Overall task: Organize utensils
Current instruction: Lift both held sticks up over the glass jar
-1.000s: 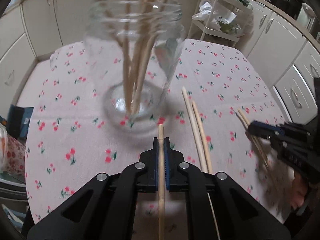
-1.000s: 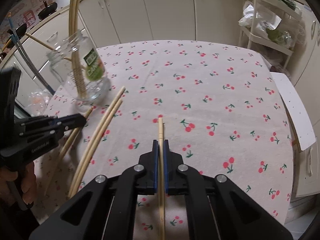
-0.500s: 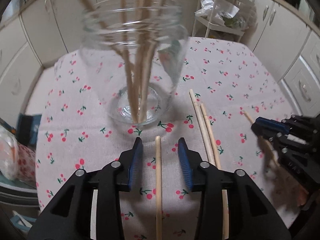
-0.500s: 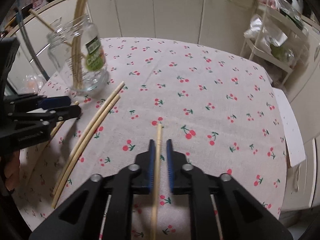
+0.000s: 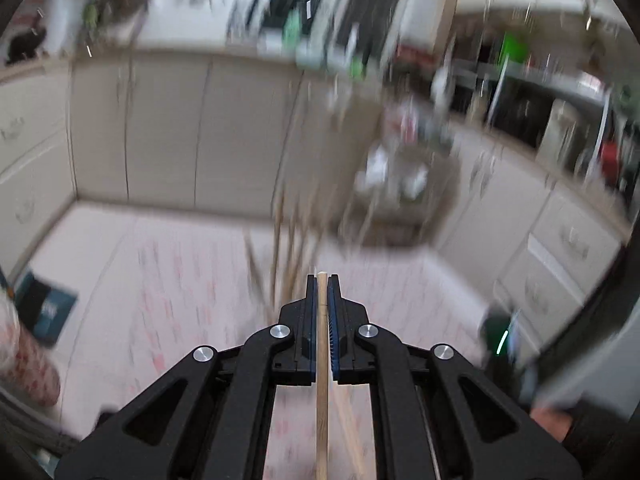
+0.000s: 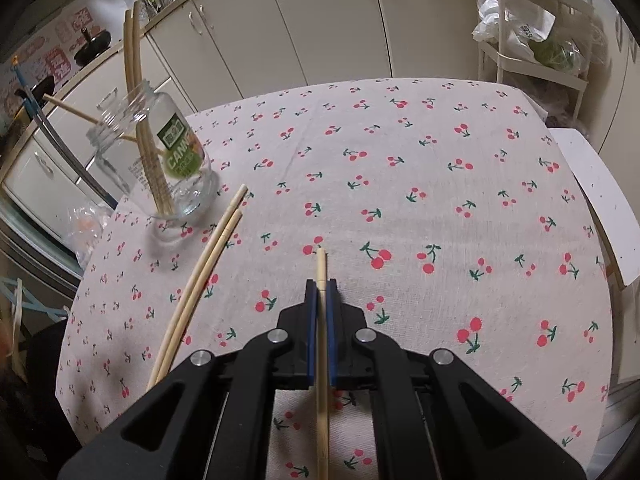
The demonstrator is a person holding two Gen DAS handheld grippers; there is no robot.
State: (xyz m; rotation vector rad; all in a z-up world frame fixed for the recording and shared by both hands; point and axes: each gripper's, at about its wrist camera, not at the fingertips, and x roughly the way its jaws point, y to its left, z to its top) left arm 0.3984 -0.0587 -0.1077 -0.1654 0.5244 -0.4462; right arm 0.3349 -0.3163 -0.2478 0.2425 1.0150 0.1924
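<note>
In the blurred left wrist view my left gripper (image 5: 322,280) is raised above the cherry-print tablecloth (image 5: 180,280). Its jaws are closing tight on a wooden chopstick (image 5: 322,380), which runs back between the pads. Ahead of it, smeared chopsticks (image 5: 290,232) stand up; the jar under them is too blurred to make out. In the right wrist view my right gripper (image 6: 321,284) is shut on another chopstick (image 6: 321,264), low over the cloth. A glass jar (image 6: 160,168) holding several chopsticks stands at the left. Two loose chopsticks (image 6: 204,276) lie side by side between jar and gripper.
The table (image 6: 440,140) is round, with its edge close at left and right. A white rack (image 6: 528,32) with bags stands behind it, cream cabinets (image 6: 300,20) line the wall, and a white chair back (image 6: 600,208) is at the right edge. A crumpled plastic bag (image 6: 86,228) sits beside the jar.
The left jaws opened around their chopstick, then shut on it again, and that gripper rose and tilted up, out of the right wrist view. The right gripper stayed shut on its chopstick.
</note>
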